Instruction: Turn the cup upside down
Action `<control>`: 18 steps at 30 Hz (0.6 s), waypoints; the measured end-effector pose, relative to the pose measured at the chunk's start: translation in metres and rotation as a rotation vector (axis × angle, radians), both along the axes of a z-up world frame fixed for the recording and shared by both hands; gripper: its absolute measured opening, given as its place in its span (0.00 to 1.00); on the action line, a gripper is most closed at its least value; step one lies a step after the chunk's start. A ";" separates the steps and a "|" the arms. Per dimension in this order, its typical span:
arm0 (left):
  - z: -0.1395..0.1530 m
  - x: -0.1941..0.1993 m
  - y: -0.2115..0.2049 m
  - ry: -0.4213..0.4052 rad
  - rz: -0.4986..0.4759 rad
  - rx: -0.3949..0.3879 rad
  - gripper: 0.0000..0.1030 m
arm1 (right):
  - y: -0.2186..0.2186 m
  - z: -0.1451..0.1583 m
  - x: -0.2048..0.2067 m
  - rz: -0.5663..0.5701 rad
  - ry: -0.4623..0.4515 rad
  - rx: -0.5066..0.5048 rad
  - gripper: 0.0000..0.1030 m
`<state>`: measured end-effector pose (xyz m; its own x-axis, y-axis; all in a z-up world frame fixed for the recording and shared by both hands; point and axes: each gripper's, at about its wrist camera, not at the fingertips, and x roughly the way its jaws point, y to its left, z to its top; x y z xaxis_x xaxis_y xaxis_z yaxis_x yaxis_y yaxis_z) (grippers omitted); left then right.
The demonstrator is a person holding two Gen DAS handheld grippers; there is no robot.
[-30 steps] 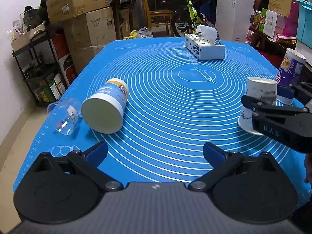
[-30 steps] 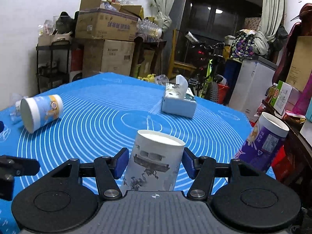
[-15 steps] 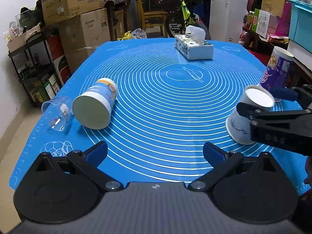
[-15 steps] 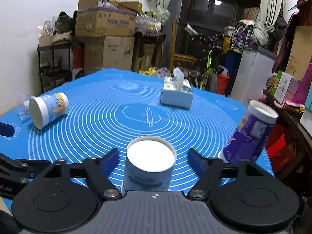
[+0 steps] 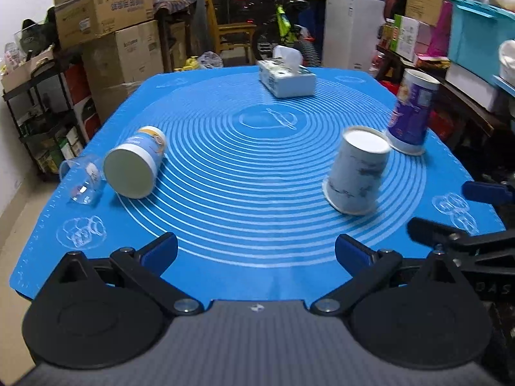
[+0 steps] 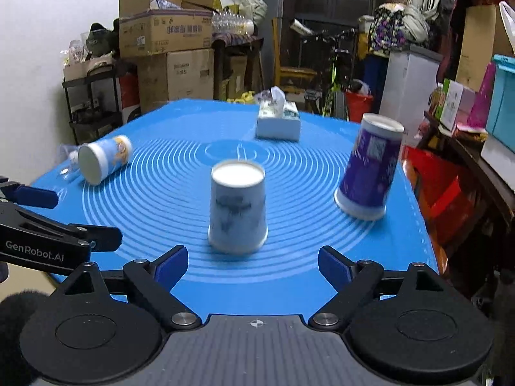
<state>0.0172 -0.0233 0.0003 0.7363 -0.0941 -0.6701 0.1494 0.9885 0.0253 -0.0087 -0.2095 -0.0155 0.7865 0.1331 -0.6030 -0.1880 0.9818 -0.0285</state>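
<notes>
A white paper cup with a grey print (image 5: 355, 173) stands upside down on the blue mat (image 5: 257, 167), rim down; it also shows in the right wrist view (image 6: 237, 206). My right gripper (image 6: 252, 265) is open and empty just in front of it, not touching. My left gripper (image 5: 256, 252) is open and empty over the mat's near edge. A blue-and-white cup (image 5: 135, 167) lies on its side at the left (image 6: 103, 159). A purple cup (image 5: 410, 115) stands upside down at the right (image 6: 370, 167).
A clear plastic cup (image 5: 82, 180) lies on its side at the mat's left edge. A tissue box (image 5: 286, 77) sits at the far middle. Stacked cardboard boxes (image 5: 109, 25), shelves, a bicycle and a white cabinet surround the table.
My right gripper opened, let go of the white printed cup and drew back. The cup now stands free, upside down. My left gripper backed off a little.
</notes>
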 end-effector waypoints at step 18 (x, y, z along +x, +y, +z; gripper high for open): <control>-0.011 -0.013 -0.011 0.023 -0.027 0.032 0.99 | -0.025 -0.002 -0.016 -0.059 0.051 0.021 0.86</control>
